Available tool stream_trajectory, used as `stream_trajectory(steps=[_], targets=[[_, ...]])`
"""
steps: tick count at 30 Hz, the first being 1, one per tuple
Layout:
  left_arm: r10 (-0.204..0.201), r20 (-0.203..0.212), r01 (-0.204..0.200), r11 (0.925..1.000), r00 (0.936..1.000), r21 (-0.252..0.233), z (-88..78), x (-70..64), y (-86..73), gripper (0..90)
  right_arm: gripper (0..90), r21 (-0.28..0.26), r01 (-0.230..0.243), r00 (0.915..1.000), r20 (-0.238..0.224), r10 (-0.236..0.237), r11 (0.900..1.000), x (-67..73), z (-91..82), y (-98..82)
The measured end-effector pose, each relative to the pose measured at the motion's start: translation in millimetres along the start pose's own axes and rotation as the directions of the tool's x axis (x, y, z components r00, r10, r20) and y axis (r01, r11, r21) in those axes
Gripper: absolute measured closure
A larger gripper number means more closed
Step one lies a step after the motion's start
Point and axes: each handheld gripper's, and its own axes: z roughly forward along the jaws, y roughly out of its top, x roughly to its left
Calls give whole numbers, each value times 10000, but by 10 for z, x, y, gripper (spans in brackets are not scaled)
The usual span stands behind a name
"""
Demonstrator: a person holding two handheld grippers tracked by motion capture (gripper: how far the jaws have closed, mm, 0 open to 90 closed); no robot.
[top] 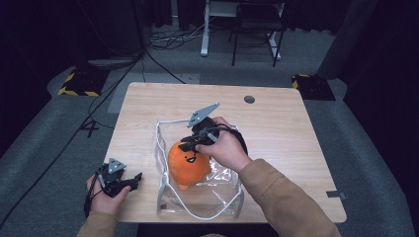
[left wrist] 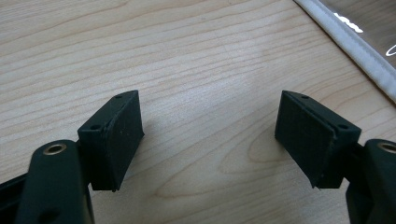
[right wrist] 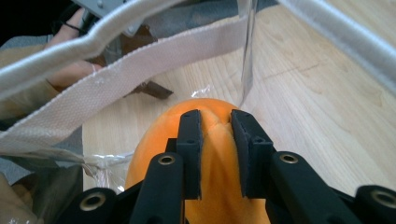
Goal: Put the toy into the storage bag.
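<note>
Pinched in the nearly closed right gripper (right wrist: 215, 154), low in frame, a fold of the round orange plush toy (right wrist: 210, 140) may slip free onto the clear plastic bag's white rim (right wrist: 116, 88); the left gripper (left wrist: 210, 140) is held wide open, empty.

Grey carpet (top: 306, 54) covers the floor around a light wooden table (top: 276, 128). Black curtains (top: 44, 24) enclose the dim room. Cables (top: 168, 37) trail beneath a white-legged desk (top: 205, 29).
</note>
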Motion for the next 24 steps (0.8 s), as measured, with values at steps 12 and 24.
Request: stream_trajectory(steps=[12,24], targets=[[48,18,-48,10000,10000,16,0,4,1,237,735,1036,-192,9998,126,180,9944,-1,102,-23],[50,46,-51,10000,10000,12,0,6,2,236,729,1539,-360,9992,254,324,9874,-8,148,-39]])
